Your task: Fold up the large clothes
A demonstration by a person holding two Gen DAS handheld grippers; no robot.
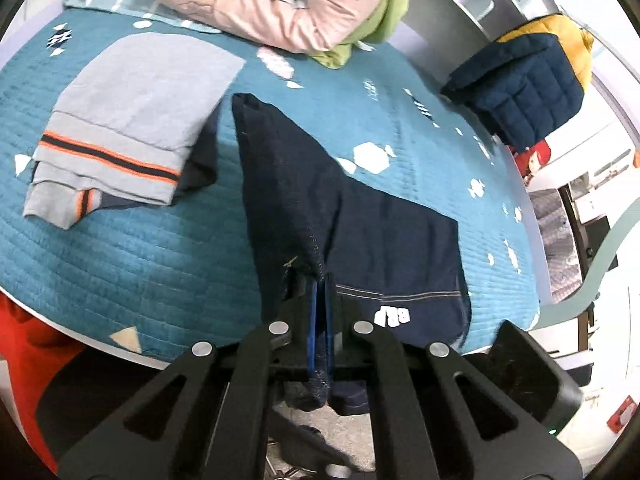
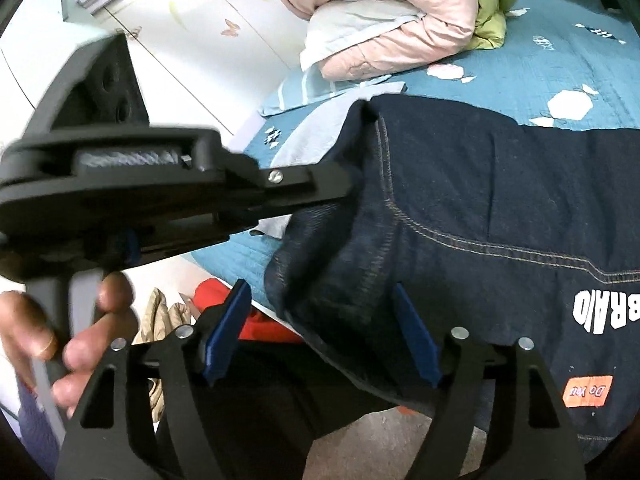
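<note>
A dark navy denim garment (image 1: 360,216) with white lettering lies across the teal quilted bed (image 1: 120,264), its near edge hanging over the bed's side. My left gripper (image 1: 321,280) is shut on a fold of this garment's near edge. In the right wrist view the same garment (image 2: 500,200) fills the right half, and the left gripper (image 2: 360,114) reaches in from the left, pinching its far corner. My right gripper (image 2: 320,292) is open, its blue pads (image 2: 230,328) on either side of a hanging fold of denim, not closed on it.
A folded grey garment (image 1: 132,120) with orange and navy stripes lies on the bed's left part. A pink and green duvet (image 1: 288,4) is piled at the head. A navy and yellow quilted jacket (image 1: 524,84) sits at the right edge. White cabinets (image 2: 160,40) stand beside the bed.
</note>
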